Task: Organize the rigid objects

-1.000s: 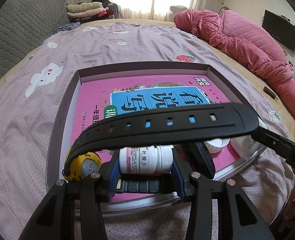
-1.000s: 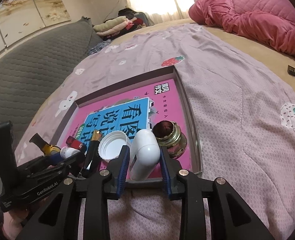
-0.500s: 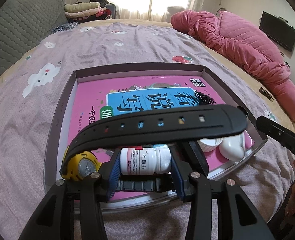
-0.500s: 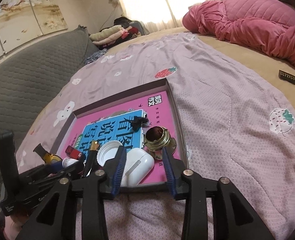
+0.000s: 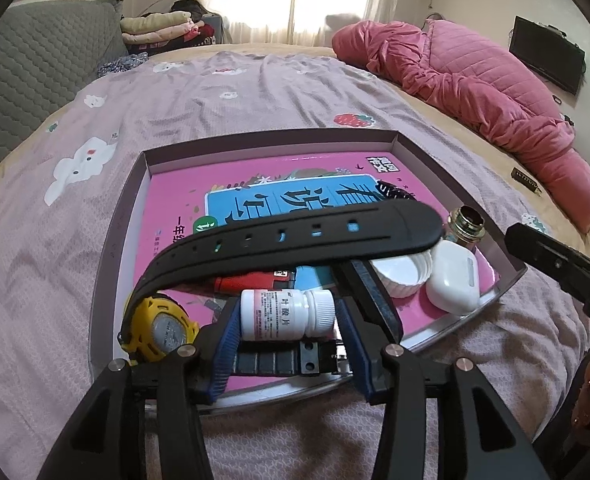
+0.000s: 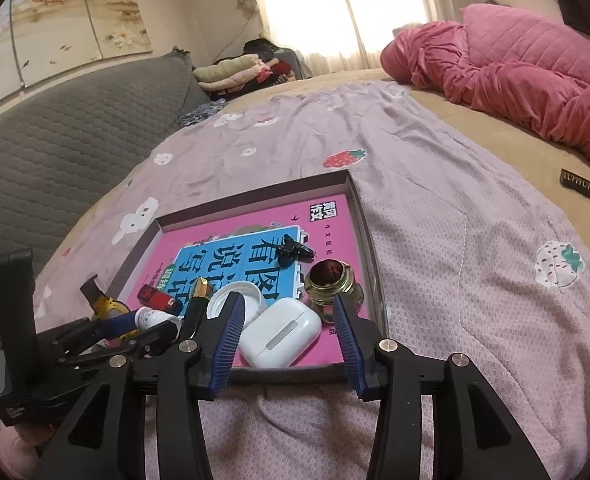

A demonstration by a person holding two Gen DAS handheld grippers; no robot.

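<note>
A dark-rimmed tray (image 5: 271, 136) lined with a pink book lies on the bed. My left gripper (image 5: 289, 320) is at its near edge, jaws opening. A white pill bottle (image 5: 287, 314) lies crosswise between the pads, on the lower strap of a yellow watch (image 5: 163, 330) whose black upper strap (image 5: 295, 240) arches above. My right gripper (image 6: 286, 308) hangs over the tray's near right corner, jaws opening. A white earbud case (image 6: 281, 332) lies flat between them, clear of both pads. The same earbud case (image 5: 453, 280) shows in the left wrist view.
The tray also holds a white cap (image 5: 403, 276), a brass-necked glass bottle (image 6: 329, 284), a red lighter (image 5: 247, 282) and a black hair clip (image 6: 293, 250). A pink quilt (image 5: 475, 80) lies at the far right, with a small dark bar (image 6: 581, 182) near it.
The right gripper let go of the earbud case, which went from upright between the pads to flat in the tray, and the jaws widened. The left jaws spread slightly around the pill bottle.
</note>
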